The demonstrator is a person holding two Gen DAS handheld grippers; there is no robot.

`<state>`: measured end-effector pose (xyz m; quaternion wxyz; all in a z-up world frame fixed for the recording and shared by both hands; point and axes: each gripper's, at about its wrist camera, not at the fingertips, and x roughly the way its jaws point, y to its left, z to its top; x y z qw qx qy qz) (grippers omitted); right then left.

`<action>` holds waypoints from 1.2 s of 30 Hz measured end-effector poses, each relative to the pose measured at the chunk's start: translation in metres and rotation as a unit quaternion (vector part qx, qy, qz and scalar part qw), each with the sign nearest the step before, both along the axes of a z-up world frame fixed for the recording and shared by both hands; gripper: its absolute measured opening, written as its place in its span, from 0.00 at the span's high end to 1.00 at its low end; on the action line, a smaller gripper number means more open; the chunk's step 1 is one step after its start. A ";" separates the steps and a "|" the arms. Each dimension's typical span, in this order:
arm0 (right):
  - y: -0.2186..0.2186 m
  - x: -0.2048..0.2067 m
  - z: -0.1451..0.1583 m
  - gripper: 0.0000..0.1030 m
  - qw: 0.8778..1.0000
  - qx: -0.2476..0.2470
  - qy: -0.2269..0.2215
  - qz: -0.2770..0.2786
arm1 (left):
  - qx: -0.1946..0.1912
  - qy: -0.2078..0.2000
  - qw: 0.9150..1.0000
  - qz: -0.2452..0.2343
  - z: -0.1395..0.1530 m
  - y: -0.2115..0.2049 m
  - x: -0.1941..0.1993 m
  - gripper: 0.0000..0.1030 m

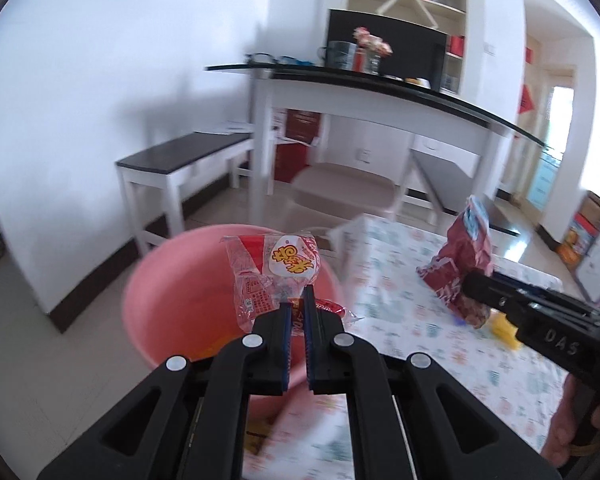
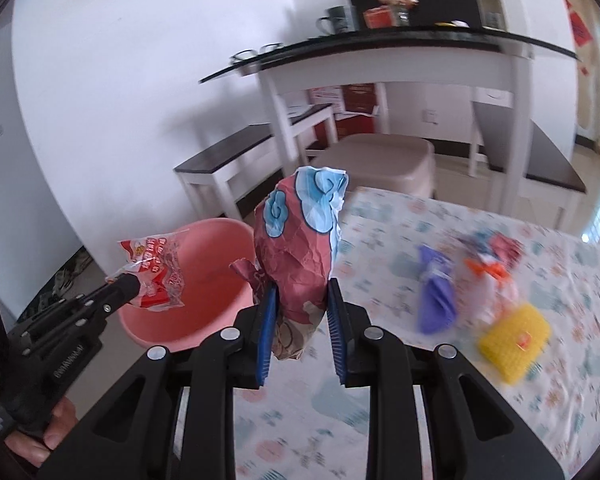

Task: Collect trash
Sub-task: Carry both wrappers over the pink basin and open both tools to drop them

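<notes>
We hold the left gripper with its fingers clenched on a clear plastic snack wrapper printed in red and yellow; the wrapper stands up past the fingertips and hangs in front of the pink basin, which lies just beyond and below the fingers, beside the table edge. We hold the right gripper with its blue pads grasping a crumpled dark-red paper bag with blue cloud shapes; the bag rises upright above the fingertips, and its lower end hangs down between the fingers. To the right of the right fingers, on the patterned tablecloth, remain a purple wrapper, a blurred bundle of orange and red wrappers and a yellow textured piece. To the left of those fingers, the basin sits near the left gripper's wrapper.
</notes>
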<state>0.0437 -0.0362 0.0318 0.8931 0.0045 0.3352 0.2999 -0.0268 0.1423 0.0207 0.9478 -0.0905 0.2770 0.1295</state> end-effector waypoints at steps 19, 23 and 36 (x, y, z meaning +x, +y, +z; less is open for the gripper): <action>0.091 0.028 -0.023 0.76 0.998 -0.040 0.026 0.044 | -0.021 0.038 0.998 0.050 -0.039 0.069 0.014 0.95; 0.095 0.032 -0.030 0.76 0.997 -0.048 0.031 0.042 | -0.042 0.049 0.997 0.039 -0.047 0.078 0.018 0.95; 0.115 0.028 -0.041 0.73 0.994 -0.054 0.057 0.080 | -0.051 0.078 0.995 0.040 -0.058 0.081 0.022 0.94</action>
